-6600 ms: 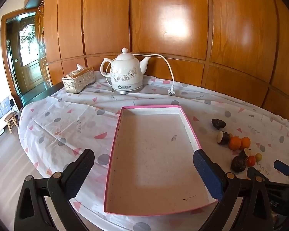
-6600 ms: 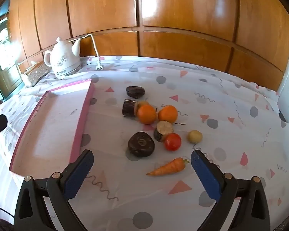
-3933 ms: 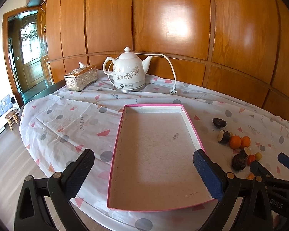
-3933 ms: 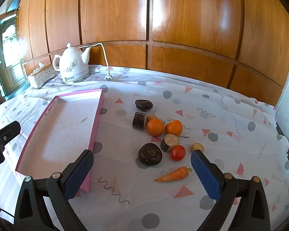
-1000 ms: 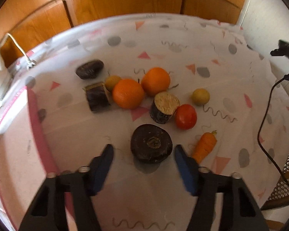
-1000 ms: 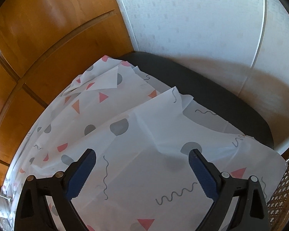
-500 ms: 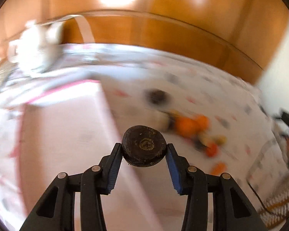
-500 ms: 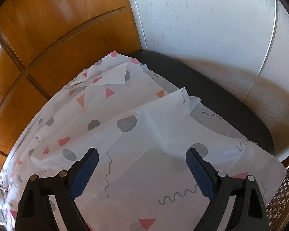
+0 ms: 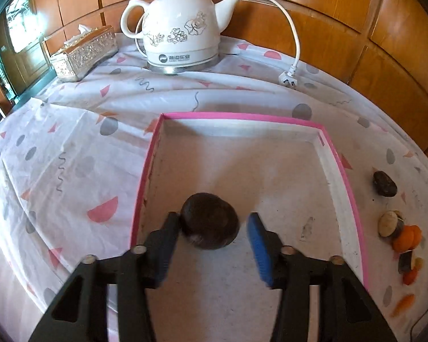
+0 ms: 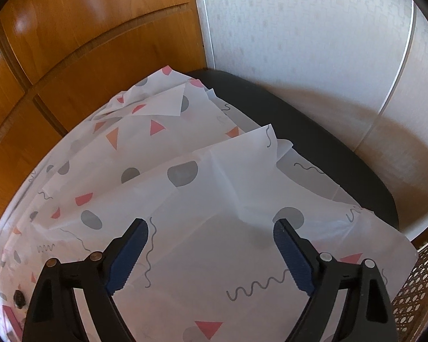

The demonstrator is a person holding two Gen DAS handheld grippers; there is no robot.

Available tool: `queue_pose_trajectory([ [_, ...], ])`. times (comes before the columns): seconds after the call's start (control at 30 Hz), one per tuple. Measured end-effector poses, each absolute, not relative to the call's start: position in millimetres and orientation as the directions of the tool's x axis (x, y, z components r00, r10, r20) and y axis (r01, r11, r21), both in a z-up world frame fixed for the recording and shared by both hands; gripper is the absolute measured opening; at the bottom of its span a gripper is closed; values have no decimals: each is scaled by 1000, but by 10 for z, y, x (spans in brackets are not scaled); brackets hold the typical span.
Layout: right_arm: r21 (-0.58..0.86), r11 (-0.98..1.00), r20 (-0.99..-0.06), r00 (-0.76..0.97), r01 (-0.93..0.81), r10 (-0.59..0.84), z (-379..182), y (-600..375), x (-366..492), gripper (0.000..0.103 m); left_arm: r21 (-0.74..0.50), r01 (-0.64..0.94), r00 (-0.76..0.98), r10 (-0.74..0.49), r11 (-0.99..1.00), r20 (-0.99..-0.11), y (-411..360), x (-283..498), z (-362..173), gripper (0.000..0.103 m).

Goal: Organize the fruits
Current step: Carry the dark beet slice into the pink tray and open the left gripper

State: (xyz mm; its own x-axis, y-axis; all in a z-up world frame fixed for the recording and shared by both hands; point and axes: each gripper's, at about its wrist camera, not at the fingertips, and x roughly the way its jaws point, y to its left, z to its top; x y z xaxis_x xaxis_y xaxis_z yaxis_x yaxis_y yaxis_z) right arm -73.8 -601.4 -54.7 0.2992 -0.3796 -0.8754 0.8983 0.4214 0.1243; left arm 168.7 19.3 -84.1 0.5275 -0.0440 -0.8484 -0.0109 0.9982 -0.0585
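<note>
Sitting in the pink tray, a dark round fruit (matte, wrinkled); both jaws open.

Probably a home (wood panelling): kettle, tissue box.

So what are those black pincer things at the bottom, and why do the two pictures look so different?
Those are claws a person holds, one in each hand. Each claw has a small camera looking along its two fingers, so each picture comes from one claw.

The left claw is over a pink tray on the tablecloth. Its jaws are open, and a dark round fruit sits in the tray between them, touching one finger only. Behind the tray stand a white kettle and a tissue box. More fruit waits to the right of the tray.

The right claw is open and holds nothing. It points at a bare corner of the table, near the wall.
</note>
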Motion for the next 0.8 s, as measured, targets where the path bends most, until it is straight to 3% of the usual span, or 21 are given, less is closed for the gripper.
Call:
queue_pose_trajectory([
  [0.07, 113, 421, -880, 288, 900, -377, -573, -6020, -729, 90, -67, -27, 538, -42, 997, -842, 175, 1687, -827, 67],
  [0.8, 110, 489, -890, 305, 865, -340, -651, -5925, -566, 86, -105, -103, 555, -30, 989, -831, 348, 888, -679, 67],
])
